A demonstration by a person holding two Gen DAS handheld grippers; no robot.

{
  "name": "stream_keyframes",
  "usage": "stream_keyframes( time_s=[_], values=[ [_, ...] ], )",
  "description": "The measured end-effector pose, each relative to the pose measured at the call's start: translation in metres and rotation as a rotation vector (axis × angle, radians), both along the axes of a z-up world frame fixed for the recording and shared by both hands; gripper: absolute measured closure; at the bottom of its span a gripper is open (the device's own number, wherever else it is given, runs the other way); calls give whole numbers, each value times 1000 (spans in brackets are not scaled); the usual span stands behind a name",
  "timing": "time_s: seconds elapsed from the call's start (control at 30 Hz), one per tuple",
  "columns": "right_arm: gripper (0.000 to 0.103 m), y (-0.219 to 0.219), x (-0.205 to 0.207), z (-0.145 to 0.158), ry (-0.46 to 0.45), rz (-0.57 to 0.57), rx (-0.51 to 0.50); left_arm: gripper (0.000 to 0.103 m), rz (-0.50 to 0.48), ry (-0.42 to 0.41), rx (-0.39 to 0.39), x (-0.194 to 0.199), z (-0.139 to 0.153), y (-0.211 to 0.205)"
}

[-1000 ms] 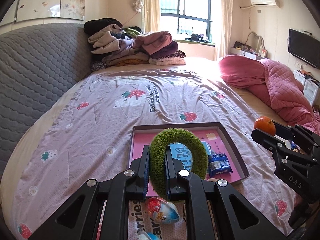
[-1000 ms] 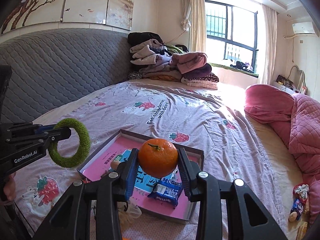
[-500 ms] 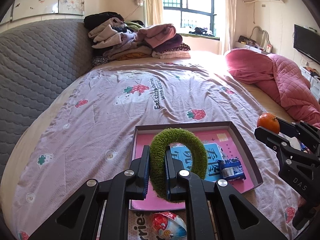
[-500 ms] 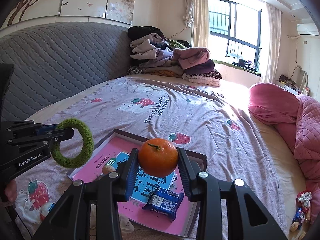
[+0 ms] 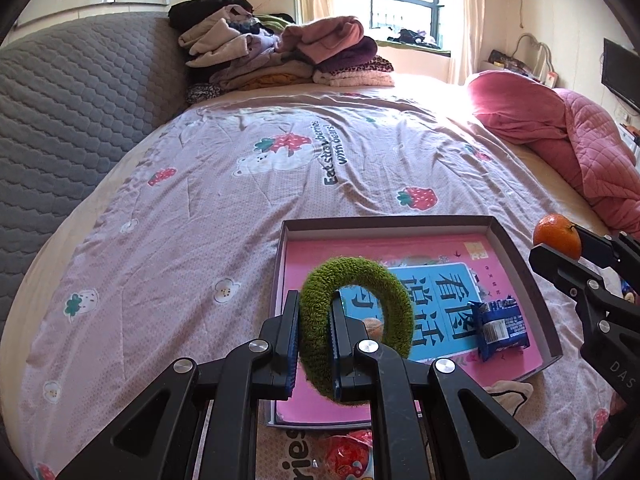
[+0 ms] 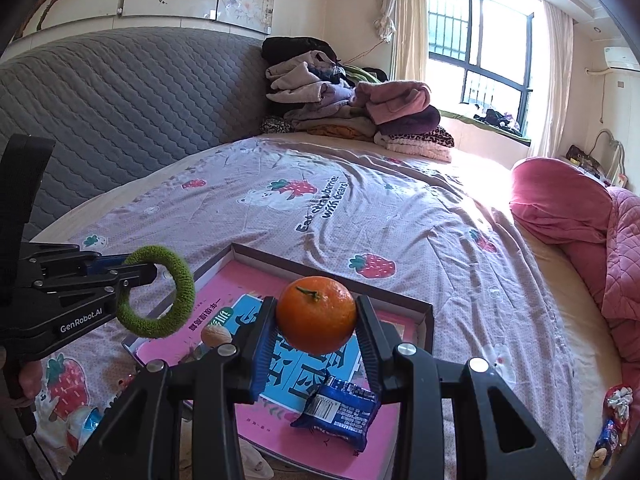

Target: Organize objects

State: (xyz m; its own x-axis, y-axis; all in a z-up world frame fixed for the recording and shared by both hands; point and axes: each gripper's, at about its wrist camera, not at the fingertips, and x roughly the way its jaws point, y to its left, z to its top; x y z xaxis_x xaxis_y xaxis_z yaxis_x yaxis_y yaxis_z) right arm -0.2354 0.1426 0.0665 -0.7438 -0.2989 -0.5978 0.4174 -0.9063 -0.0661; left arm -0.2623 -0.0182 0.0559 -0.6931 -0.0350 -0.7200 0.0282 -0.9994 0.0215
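Left wrist view is showing the left gripper [image 5: 314, 340] clamping the green ring [image 5: 356, 330] above the box [image 5: 516, 256] at lower centre. The right gripper [image 6: 316, 334] is squeezing the orange [image 6: 316, 314]. A snack packet [image 6: 340, 412] and walnut [image 6: 216, 336] are already lying inside; both held items are waiting to go in.

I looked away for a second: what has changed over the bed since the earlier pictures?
Both grippers have come closer and lower over the box. The left gripper still clamps the green ring, the right gripper the orange. Snack packet and walnut lie unmoved inside.
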Motion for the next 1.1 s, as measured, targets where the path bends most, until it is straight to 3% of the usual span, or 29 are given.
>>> stream_keyframes(
  time_s=[0.53, 1.1],
  values=[
    [64, -23, -18, -48, -114, 50, 45, 90, -1, -130, -32, -20, -47, -9],
    [64, -39, -24, -93, -233, 90, 133, 88, -28, -202, -45, -28, -76, -1]
  ],
)
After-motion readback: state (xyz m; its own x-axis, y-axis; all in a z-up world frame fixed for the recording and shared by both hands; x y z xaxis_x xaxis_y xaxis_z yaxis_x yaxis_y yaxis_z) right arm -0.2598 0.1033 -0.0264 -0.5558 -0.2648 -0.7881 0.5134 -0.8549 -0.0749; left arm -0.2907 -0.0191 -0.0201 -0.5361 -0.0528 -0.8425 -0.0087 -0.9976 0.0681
